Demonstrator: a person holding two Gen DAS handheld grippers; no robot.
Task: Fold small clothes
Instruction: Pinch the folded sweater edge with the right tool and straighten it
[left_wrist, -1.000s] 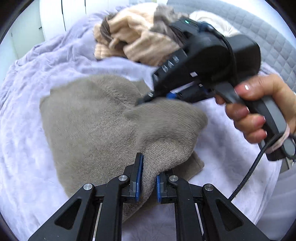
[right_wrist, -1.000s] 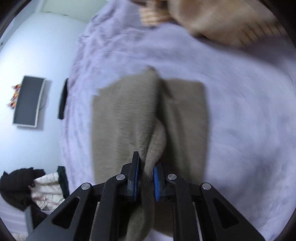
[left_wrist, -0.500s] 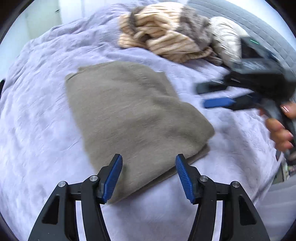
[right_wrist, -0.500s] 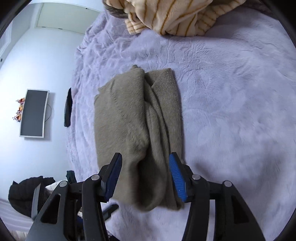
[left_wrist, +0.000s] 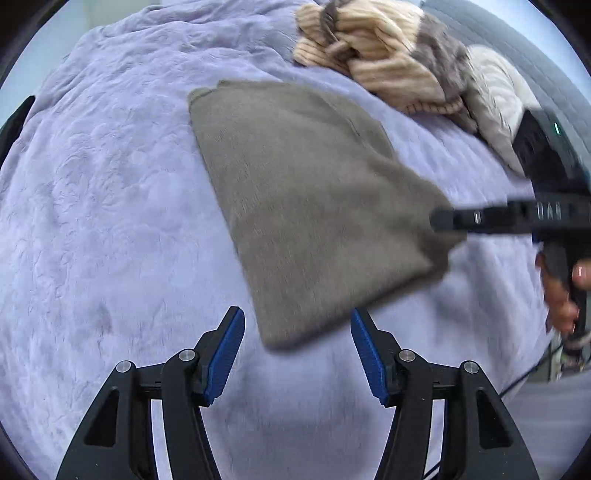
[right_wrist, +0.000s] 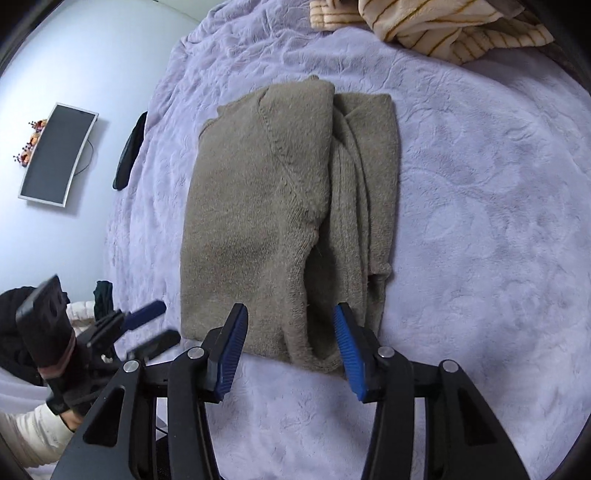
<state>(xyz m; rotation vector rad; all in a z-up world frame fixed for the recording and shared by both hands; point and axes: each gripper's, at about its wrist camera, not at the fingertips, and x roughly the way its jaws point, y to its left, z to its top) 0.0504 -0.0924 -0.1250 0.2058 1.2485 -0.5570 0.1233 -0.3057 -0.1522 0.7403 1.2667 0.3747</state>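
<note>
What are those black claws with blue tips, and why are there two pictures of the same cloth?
There is no robot here. A person holds a hand tool in each hand, and each tool ends in a two-finger claw with blue pads. A small camera sits on each tool and looks out along its fingers, so you get one picture per hand.

In the left-hand picture the left claw is at the bottom, and the other tool comes in from the right. In the right-hand picture the right claw is at the bottom.

Both look down at a folded brown sweater on a lilac blanket. A pile of striped clothes waits behind it. Both claws are open and hold nothing; the jaws have just let go.
</note>
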